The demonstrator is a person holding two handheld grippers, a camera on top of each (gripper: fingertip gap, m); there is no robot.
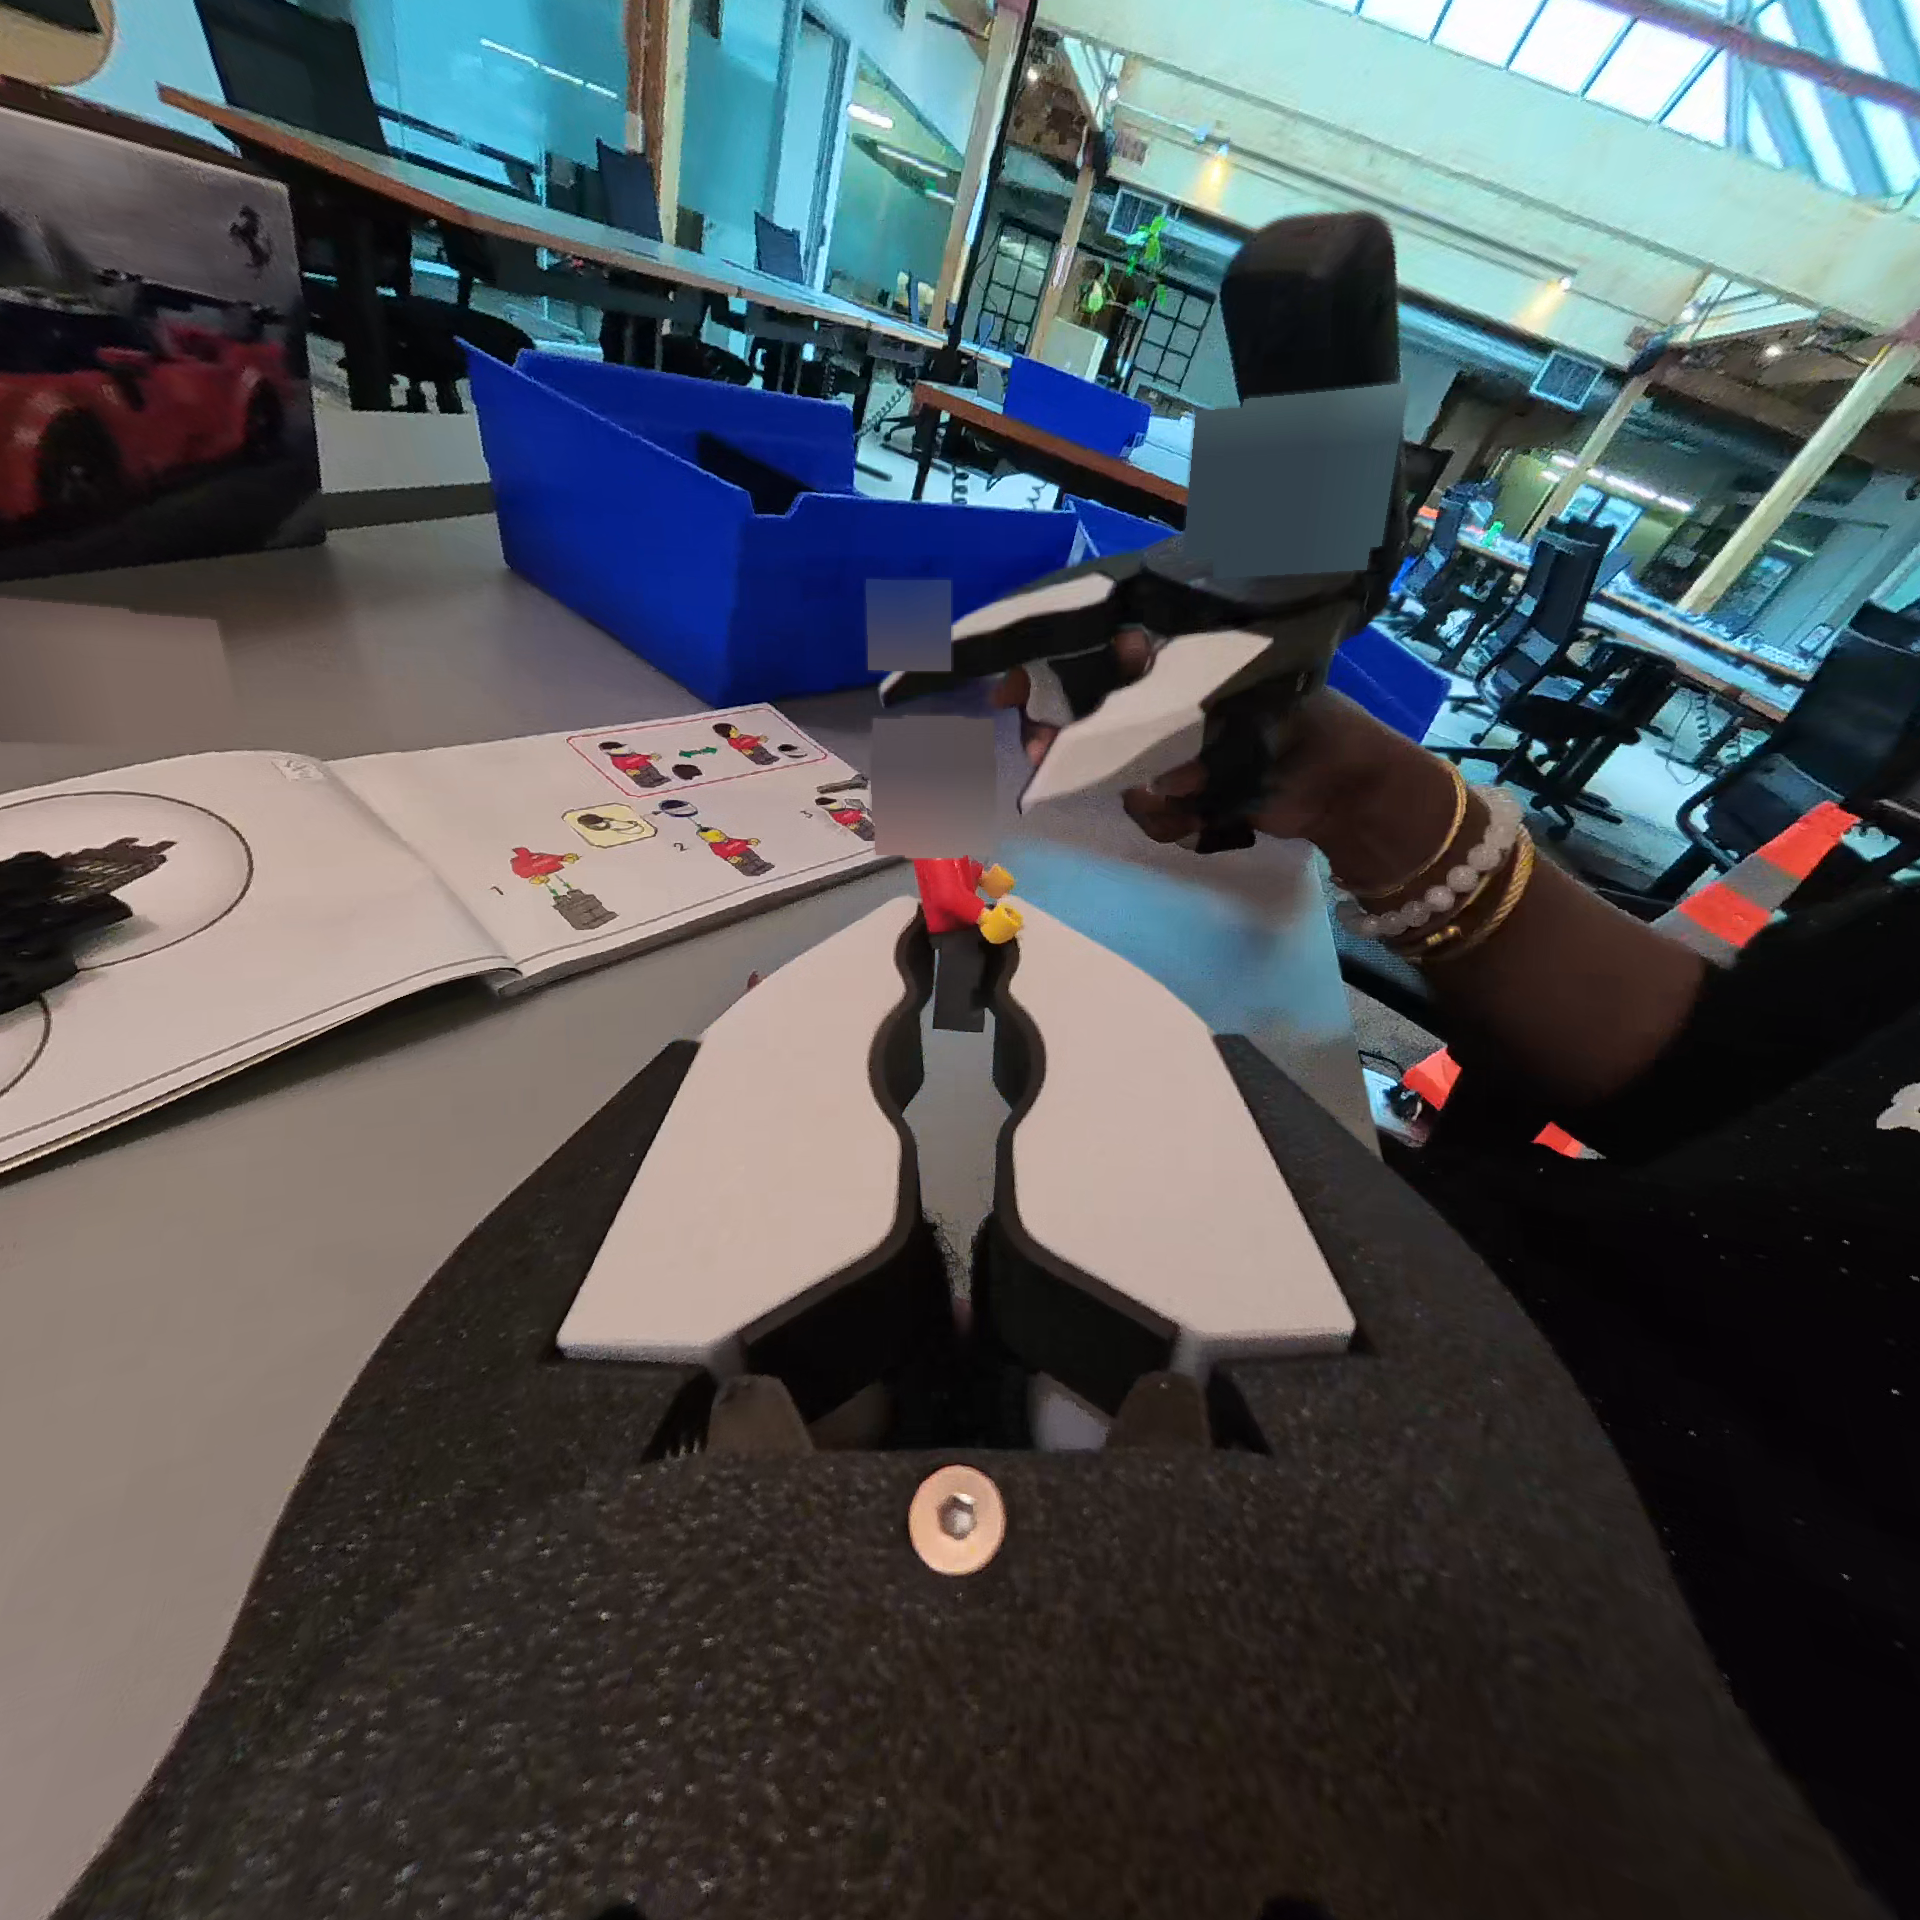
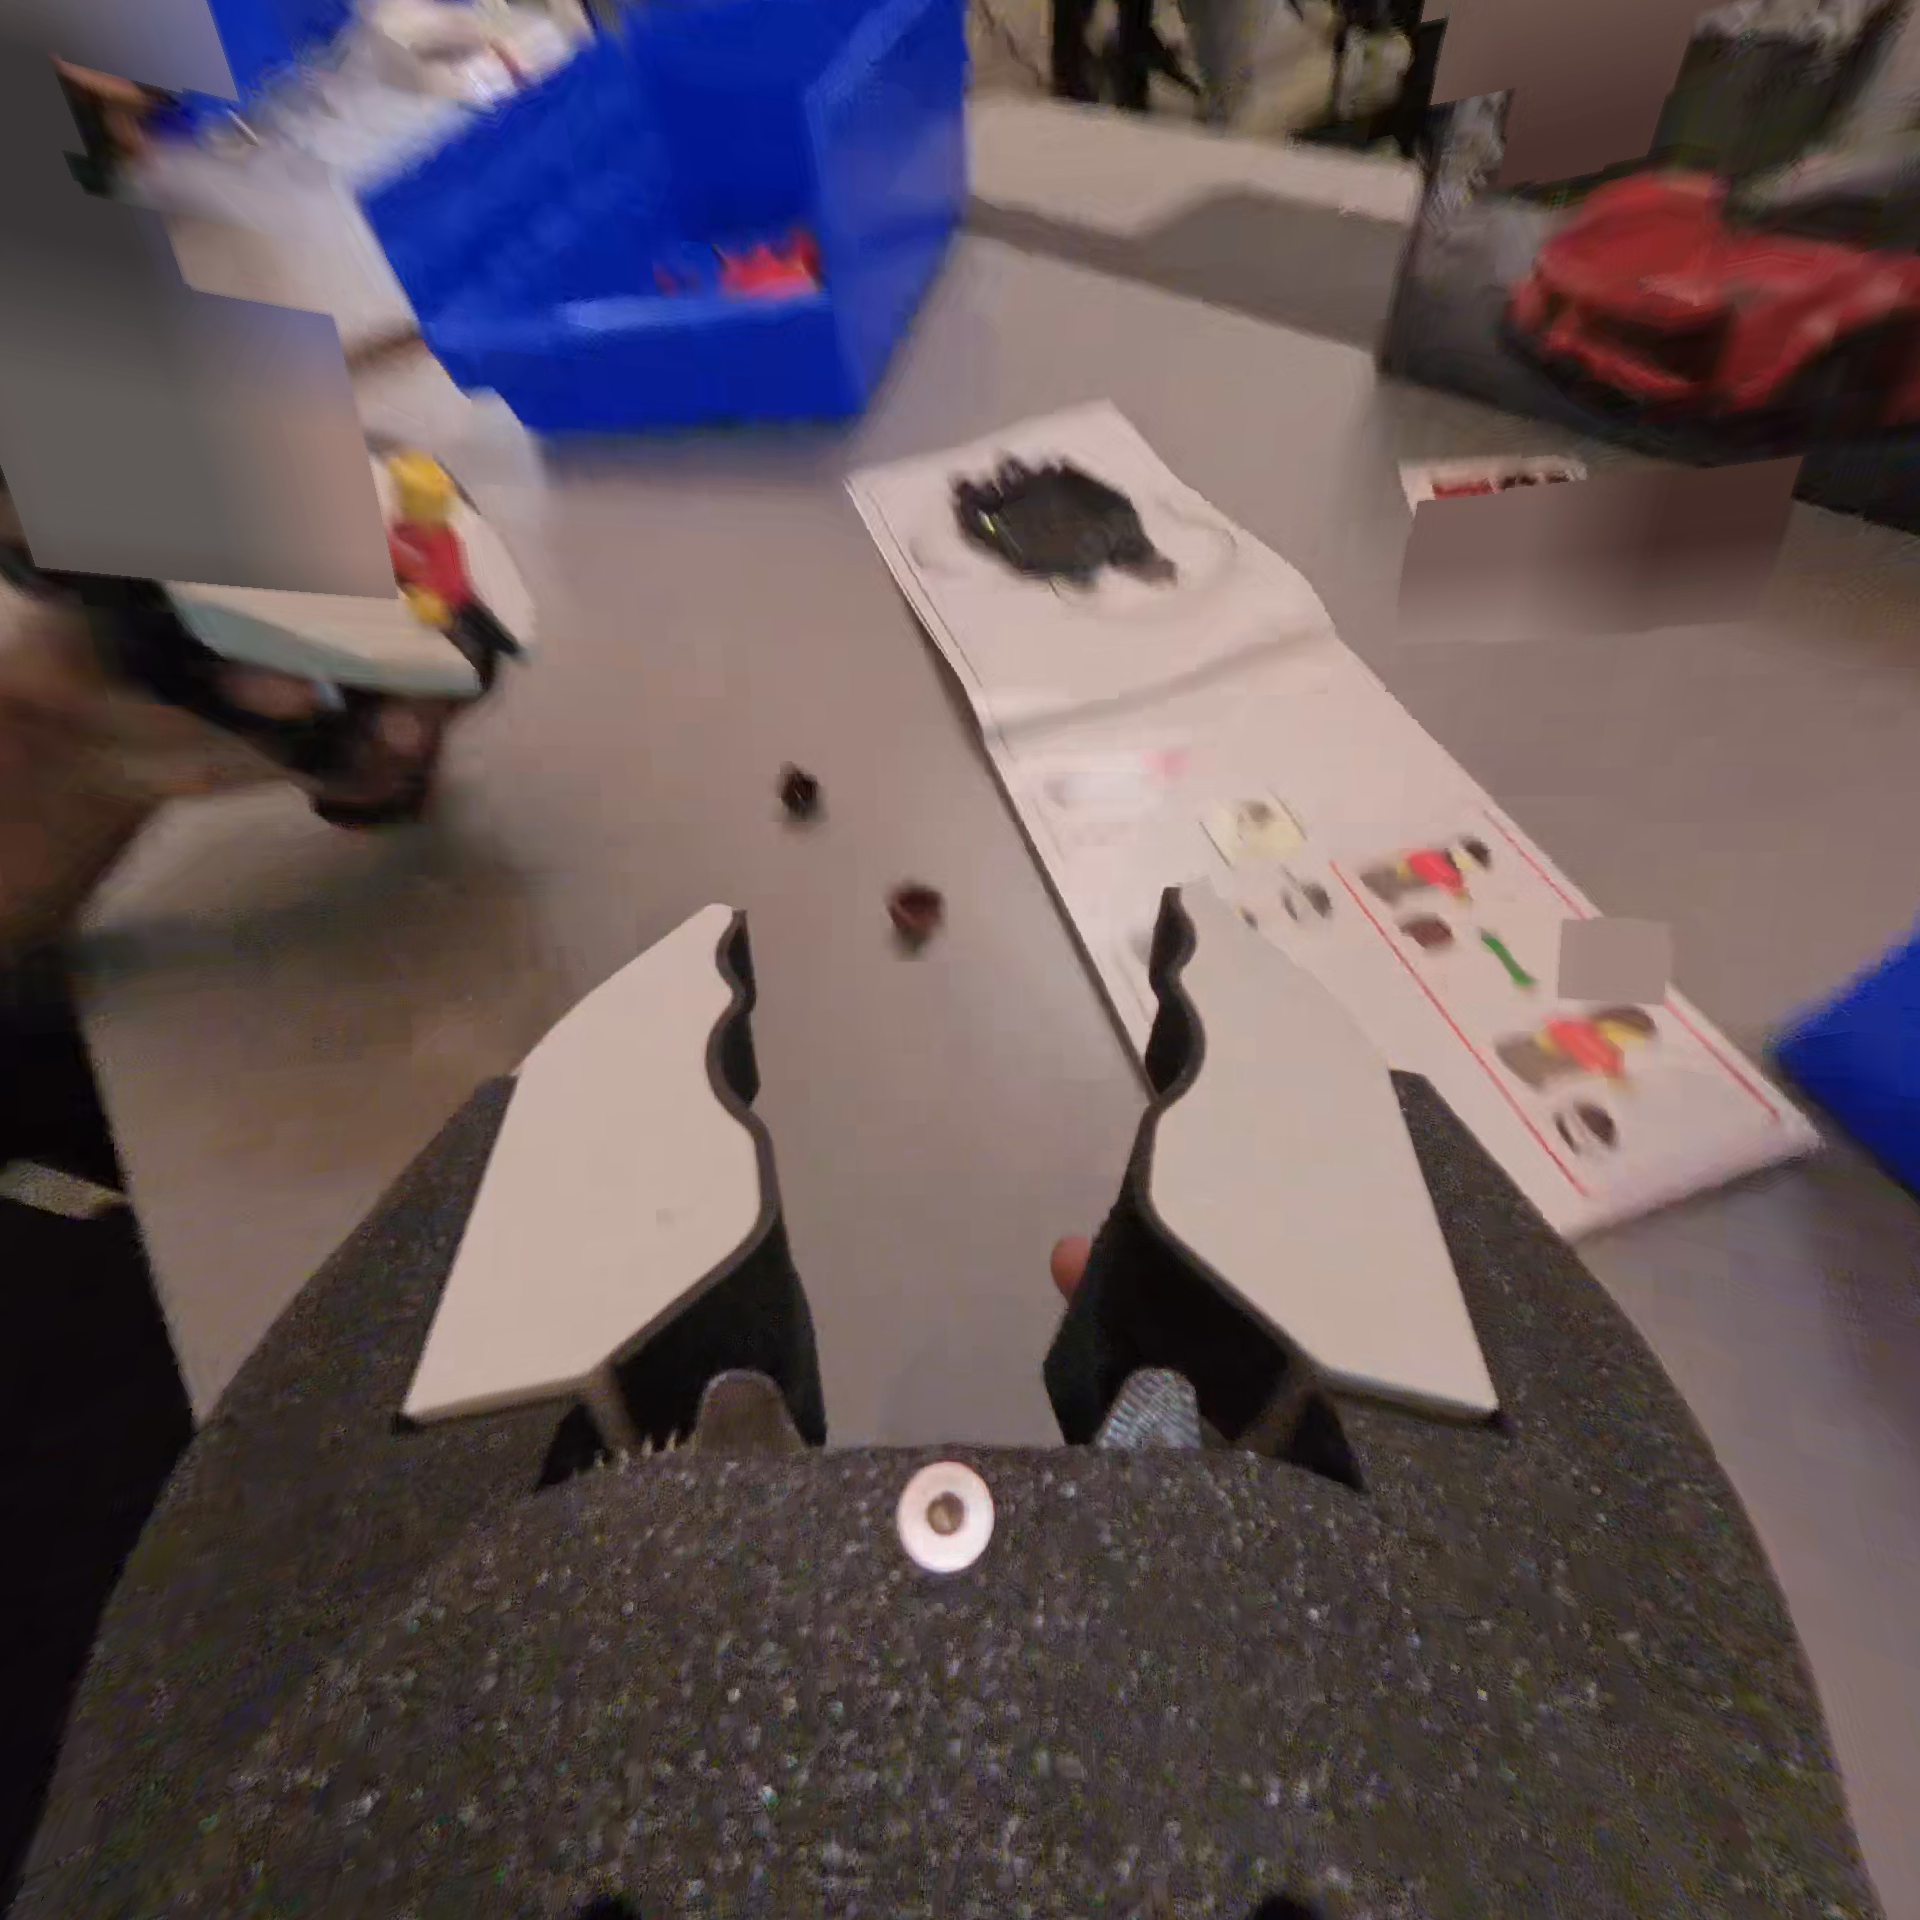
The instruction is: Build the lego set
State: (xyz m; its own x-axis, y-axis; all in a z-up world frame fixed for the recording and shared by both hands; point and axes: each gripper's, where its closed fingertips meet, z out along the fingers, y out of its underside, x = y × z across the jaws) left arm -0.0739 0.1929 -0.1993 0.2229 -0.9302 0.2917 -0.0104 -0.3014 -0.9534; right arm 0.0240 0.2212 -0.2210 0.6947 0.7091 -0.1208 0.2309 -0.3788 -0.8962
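So the left tongs [image 1: 958,935] are clamped on a little toy figure [image 1: 956,894], red top, yellow hands, black legs. The legs sit right down between the two fingertips and the red body sticks up past them. It's held up off the grey surface [image 1: 312,1299], not resting on it. The head is under a blur patch in the left wrist view, so no detail there.

The right tongs [image 2: 956,925] are spread wide apart with nothing between them, hovering over the surface. Just ahead of their tips lie two tiny dark pieces: one brownish [image 2: 914,909] close to the tips, one blacker [image 2: 798,792] a bit further out. Both are too smeared to say what they are.

Count-wise: one figure, two small dark bits, one open instruction booklet [image 1: 436,862] lying flat, one box with a red car pictured on it [image 1: 135,395]. There's one blue bin [image 1: 727,561] clearly in view, with something red inside [image 2: 764,272], hard to make out. More blue edges get cut off at the frame, so I can't count those.

The right wrist view is motion-blurred all over.
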